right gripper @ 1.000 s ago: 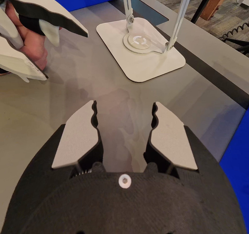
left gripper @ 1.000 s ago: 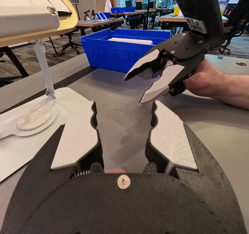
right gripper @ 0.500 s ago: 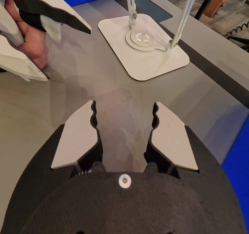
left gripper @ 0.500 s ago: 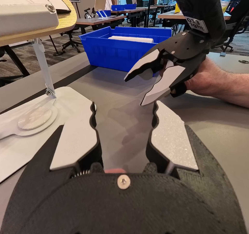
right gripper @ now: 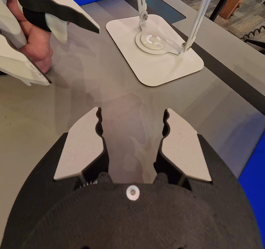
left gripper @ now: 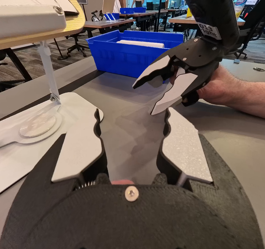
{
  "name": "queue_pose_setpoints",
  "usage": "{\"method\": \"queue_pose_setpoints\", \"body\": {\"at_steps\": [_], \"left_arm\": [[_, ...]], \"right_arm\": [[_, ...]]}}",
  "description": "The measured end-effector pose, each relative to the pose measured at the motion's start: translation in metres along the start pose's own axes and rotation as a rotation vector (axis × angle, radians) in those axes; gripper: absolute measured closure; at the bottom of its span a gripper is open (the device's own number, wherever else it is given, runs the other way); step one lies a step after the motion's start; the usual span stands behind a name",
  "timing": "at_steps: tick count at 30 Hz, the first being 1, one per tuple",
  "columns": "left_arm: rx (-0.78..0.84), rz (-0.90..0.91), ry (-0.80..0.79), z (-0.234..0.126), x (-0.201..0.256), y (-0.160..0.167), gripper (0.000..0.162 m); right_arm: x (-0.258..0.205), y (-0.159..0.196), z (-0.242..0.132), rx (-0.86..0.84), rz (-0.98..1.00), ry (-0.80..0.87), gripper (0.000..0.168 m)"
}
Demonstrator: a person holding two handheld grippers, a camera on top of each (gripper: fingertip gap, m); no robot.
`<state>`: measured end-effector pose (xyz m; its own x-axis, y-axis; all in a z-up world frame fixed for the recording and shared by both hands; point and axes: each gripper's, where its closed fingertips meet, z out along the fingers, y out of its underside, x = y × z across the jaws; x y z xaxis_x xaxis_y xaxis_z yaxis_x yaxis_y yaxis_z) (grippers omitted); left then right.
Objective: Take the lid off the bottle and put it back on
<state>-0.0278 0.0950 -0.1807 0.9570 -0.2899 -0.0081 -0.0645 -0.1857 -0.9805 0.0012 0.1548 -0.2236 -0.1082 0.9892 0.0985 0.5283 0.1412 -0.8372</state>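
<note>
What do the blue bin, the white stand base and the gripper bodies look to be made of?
Blue bin: moulded plastic, glossy, with ribbed walls. Stand base: thin flat sheet, smooth matte white with a dark cut edge, probably painted metal; cannot confirm. Left gripper and right gripper bodies: black, finely layered texture, likely 3D-printed plastic.

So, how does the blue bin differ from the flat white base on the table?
The blue bin is a deep box with high walls, while the white base is a thin flat plate. The bin holds a white block. The base carries a round disc, and slim white rods rise from it. Both rest on the grey table.
</note>
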Motion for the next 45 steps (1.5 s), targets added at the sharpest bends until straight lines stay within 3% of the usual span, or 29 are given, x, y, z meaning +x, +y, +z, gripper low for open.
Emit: {"method": "queue_pose_setpoints", "body": {"at_steps": [5,9,12,18,21,24,30,32,34,35,37,41,45], "left_arm": [[0.008,0.031,-0.055,-0.015,-0.010,-0.003,0.077],[0.058,0.055,-0.191,-0.059,-0.036,-0.026,0.076],[0.061,0.092,-0.376,-0.119,-0.077,-0.039,0.076],[0.075,0.079,-0.816,-0.277,-0.175,-0.058,0.076],[0.053,0.009,-0.977,-0.340,-0.216,-0.045,0.073],[-0.019,-0.070,-1.083,-0.379,-0.251,-0.015,0.067],[-0.130,-0.189,-1.136,-0.397,-0.290,0.032,0.063],[-0.174,-0.210,-1.139,-0.396,-0.299,0.043,0.063],[-0.228,-0.259,-1.118,-0.391,-0.307,0.058,0.067],[-0.254,-0.314,-1.074,-0.384,-0.309,0.068,0.070],[-0.288,-0.400,-0.993,-0.369,-0.309,0.086,0.085],[-0.249,-0.451,-0.897,-0.349,-0.311,0.099,0.137],[-0.204,-0.477,-0.911,-0.352,-0.315,0.100,0.153]], "right_arm": [[-0.002,-0.011,-0.008,0.040,-0.039,0.014,0.086],[0.001,-0.035,-0.033,0.134,-0.101,0.085,0.091],[0.022,-0.046,-0.056,0.180,-0.085,0.201,0.090],[0.086,-0.040,-0.115,0.263,0.113,0.413,0.086],[0.113,-0.020,-0.130,0.244,0.220,0.467,0.085],[0.128,0.002,-0.125,0.194,0.298,0.472,0.077],[0.129,0.031,-0.098,0.059,0.357,0.427,0.080],[0.124,0.037,-0.089,0.012,0.358,0.399,0.090],[0.116,0.041,-0.081,-0.024,0.336,0.361,0.116],[0.117,0.041,-0.079,-0.033,0.314,0.377,0.120],[0.119,0.042,-0.079,-0.053,0.278,0.412,0.126],[0.124,0.044,-0.083,-0.042,0.276,0.414,0.143],[0.124,0.044,-0.082,-0.050,0.268,0.421,0.143]]}}
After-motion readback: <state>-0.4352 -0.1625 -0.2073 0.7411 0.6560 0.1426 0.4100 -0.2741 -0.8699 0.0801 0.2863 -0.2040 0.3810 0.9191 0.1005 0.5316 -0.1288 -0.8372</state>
